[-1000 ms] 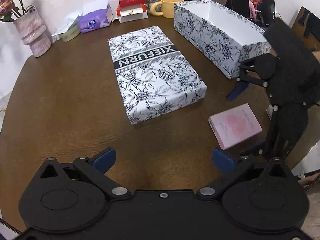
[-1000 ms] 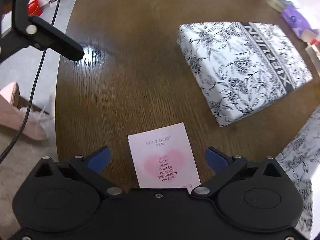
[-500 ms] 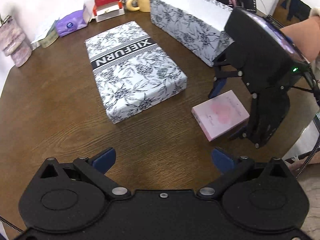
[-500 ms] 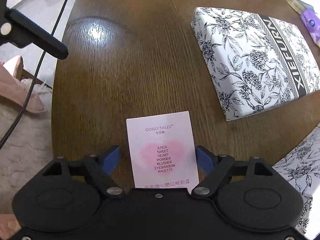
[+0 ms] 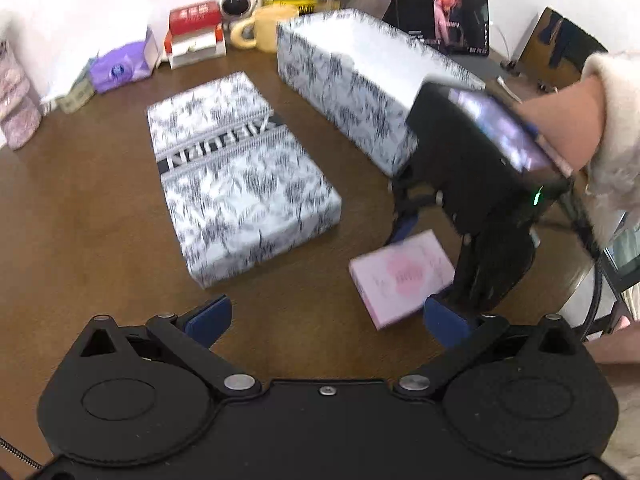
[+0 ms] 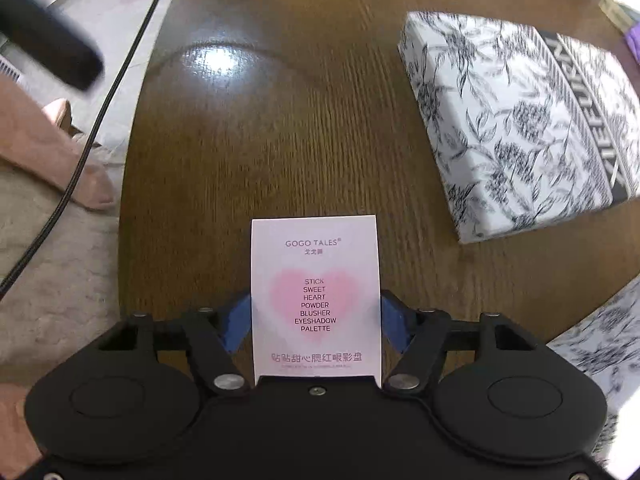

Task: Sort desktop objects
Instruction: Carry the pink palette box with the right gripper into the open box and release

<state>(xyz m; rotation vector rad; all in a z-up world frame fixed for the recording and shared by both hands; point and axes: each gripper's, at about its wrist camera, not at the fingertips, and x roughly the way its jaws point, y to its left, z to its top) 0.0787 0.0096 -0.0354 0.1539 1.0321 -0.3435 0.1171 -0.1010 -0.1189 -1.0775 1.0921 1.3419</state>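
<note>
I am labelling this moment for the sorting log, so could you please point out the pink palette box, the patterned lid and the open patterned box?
pink palette box (image 6: 315, 296), right wrist view, on its printed heart.
patterned lid (image 5: 236, 176), left wrist view, on its top face.
open patterned box (image 5: 344, 92), left wrist view, on its near side wall.

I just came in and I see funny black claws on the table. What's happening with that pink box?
A person is tidying a desk with a claw tool in each hand. The right gripper has closed its blue fingers on the sides of the pink eyeshadow palette box, which is at the table edge. The left gripper is open and holds nothing. Nearby lie a flowery lid and the open flowery box.
</note>
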